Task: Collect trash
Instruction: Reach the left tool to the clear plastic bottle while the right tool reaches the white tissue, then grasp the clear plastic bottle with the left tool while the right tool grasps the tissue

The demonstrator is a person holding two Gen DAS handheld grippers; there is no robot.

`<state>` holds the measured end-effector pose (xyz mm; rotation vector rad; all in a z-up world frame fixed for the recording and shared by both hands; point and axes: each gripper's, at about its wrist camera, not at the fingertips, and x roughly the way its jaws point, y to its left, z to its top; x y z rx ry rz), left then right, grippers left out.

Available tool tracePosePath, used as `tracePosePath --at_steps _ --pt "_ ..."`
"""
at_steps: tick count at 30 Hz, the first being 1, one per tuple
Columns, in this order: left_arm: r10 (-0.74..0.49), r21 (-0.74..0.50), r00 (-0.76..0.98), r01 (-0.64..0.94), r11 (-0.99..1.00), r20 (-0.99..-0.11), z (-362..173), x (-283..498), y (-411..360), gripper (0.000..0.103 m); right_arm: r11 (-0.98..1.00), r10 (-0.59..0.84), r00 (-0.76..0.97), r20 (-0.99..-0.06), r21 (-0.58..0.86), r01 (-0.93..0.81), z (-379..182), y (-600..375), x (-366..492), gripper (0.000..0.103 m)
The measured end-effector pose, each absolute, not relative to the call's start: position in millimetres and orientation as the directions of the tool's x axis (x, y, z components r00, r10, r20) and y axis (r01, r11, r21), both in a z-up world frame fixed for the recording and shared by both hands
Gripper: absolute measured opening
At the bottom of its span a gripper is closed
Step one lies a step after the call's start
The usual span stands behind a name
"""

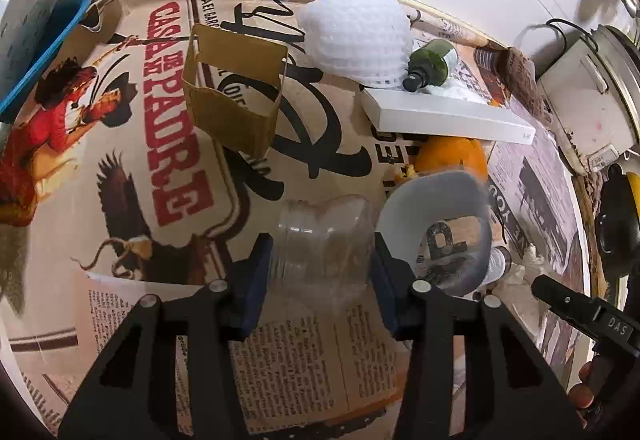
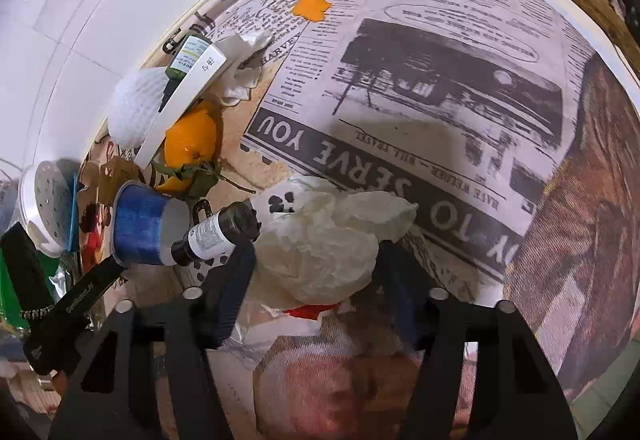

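two hand-held grippers are working over a round table [image 1: 132,240] covered in a cloth printed with newspaper pages and posters. the left gripper [image 1: 320,260] is pinching a clear, crushed plastic bottle [image 1: 320,240], its blue pads [image 1: 250,280] pressing on both sides of the ribbed body near the table's middle. just beside it, a grey-and-blue cup [image 1: 436,224] is lying on its side, with a small dark vial [image 1: 500,264] tucked behind it.

the right gripper [image 2: 312,272] is straddling a crumpled white tissue wad [image 2: 324,240] lying on the cloth; its left finger [image 2: 234,288] is touching the wad, while the far one is blurred, so whether the pinch is firm cannot be told. the same cup [image 2: 140,228] and vial [image 2: 216,236] are lying just left of the wad.

further back, a brown cardboard sleeve [image 1: 236,95] is standing open, a white foam net [image 1: 360,35] is resting near the rim, and a green bottle [image 1: 430,63] is leaning on a flat white box [image 1: 448,115], which is lying over an orange [image 1: 452,155] with leaves. a scrap of orange peel [image 2: 312,7] is lying apart on the newsprint.
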<state>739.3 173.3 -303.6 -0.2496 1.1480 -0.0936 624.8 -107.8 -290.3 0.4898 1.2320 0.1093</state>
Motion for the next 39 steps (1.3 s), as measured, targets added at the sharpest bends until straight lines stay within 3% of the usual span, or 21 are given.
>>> tracePosePath --at_steps 6,17,24,39 --pt "-0.155 -0.226 0.453 -0.107 0.968 -0.878 -293.8 729.0 179.4 0.047 0.913 0.341 0.348 -0.873 0.396 0.097 -282.5 -103.1 625.7 0.038" --pt "-0.044 -0.181 0.513 -0.221 0.958 -0.857 -263.6 674.7 176.3 0.046 0.953 0.299 0.414 -0.860 0.292 -0.082 -252.6 -117.9 604.7 0.034" --pt "0.020 -0.137 0.573 -0.230 0.964 -0.819 -232.2 607.9 133.0 0.046 0.930 0.360 0.453 -0.816 0.278 -0.239 -225.3 -134.6 576.4 0.029" --pt "-0.025 -0.152 0.615 -0.155 0.976 -0.788 -203.8 481.4 83.7 0.046 0.898 0.425 0.487 -0.763 0.289 -0.332 -197.0 -137.5 476.6 0.027"
